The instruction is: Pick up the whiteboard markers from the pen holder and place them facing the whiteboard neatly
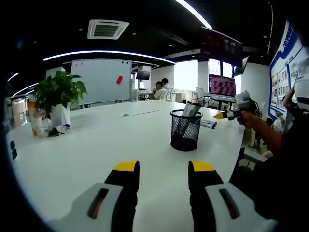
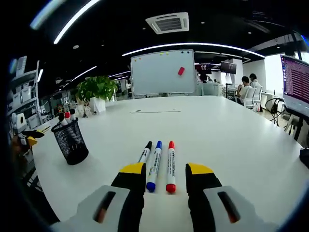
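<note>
A black mesh pen holder point(image 1: 186, 129) stands on the white table point(image 1: 96, 150) ahead of my left gripper point(image 1: 164, 169), which is open with nothing between its jaws. Markers point(image 1: 190, 109) stick out of the holder. In the right gripper view, a black marker point(image 2: 145, 152), a blue marker point(image 2: 155, 164) and a red marker point(image 2: 170, 164) lie side by side on the table, pointing toward the whiteboard point(image 2: 164, 72). My right gripper point(image 2: 166, 170) hovers open over their near ends. The pen holder point(image 2: 71, 140) stands to the left of them.
A potted plant point(image 1: 58, 92) and small items sit at the table's far left. A thin strip point(image 2: 154, 111) lies mid-table toward the whiteboard point(image 1: 101, 79). People sit at desks point(image 2: 248, 89) beyond. A person's arm point(image 1: 263, 133) holds the right gripper point(image 1: 231, 114) by the table edge.
</note>
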Tool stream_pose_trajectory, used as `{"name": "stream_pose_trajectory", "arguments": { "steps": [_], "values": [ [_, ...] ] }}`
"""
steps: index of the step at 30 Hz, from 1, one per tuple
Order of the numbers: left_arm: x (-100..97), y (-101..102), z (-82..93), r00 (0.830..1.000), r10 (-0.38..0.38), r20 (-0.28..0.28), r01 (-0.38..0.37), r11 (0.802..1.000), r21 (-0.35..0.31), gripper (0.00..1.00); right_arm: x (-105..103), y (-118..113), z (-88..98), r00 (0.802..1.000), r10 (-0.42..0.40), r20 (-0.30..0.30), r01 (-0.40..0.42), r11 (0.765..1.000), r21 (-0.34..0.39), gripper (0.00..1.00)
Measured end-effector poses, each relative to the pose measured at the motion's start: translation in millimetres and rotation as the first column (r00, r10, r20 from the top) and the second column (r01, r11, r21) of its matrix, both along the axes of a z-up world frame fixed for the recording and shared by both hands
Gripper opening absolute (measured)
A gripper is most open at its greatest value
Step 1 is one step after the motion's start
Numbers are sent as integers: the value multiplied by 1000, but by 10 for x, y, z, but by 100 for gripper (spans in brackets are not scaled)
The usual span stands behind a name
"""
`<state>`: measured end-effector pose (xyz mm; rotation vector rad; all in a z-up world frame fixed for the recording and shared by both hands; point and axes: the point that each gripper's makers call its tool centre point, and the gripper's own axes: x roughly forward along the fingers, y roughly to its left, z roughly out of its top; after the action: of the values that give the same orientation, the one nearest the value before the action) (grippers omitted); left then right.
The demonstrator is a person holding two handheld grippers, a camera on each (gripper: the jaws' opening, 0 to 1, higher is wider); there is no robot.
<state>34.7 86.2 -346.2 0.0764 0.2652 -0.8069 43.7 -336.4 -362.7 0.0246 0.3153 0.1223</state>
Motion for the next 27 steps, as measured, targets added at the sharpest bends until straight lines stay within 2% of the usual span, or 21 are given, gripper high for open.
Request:
{"name": "stream_pose_trajectory", "arguments": {
  "steps": [2, 5, 7, 9, 12, 18, 23, 27],
  "values": [
    [5, 14, 1, 1000, 4, 2, -4, 1000, 1, 42, 5, -48, 59, 1000, -10, 20, 10, 1000, -5, 47],
    [8, 20, -2, 1000, 6, 1, -6, 1000, 1, 42, -13, -75, 171, 998, -2, 57, 2, 1000, -6, 50],
    [9, 17, -5, 1000, 5, 0, -5, 1000, 3, 42, -21, -50, 258, 996, 20, 89, -19, 1000, -5, 52],
    [8, 7, -5, 1000, 3, 1, -3, 1000, 2, 42, -26, 17, 400, 986, 65, 154, -60, 998, -36, 58],
    [3, -6, 8, 1000, -1, 6, 1, 1000, 3, 42, -64, 39, 533, 980, 62, 190, -55, 998, -44, 67],
    [11, 11, 30, 1000, 3, 11, -3, 1000, -4, 42, -149, 209, 682, 971, 113, 209, -99, 992, -74, 67],
    [3, 42, 19, 1000, 8, 8, -8, 1000, -8, 42, -195, 371, 696, 966, 174, 192, -153, 981, -117, 66],
    [-11, 65, 28, 1000, 13, 9, -13, 1000, -9, 42, -239, 443, 700, 968, 174, 182, -147, 977, -155, 66]
  ]
}}
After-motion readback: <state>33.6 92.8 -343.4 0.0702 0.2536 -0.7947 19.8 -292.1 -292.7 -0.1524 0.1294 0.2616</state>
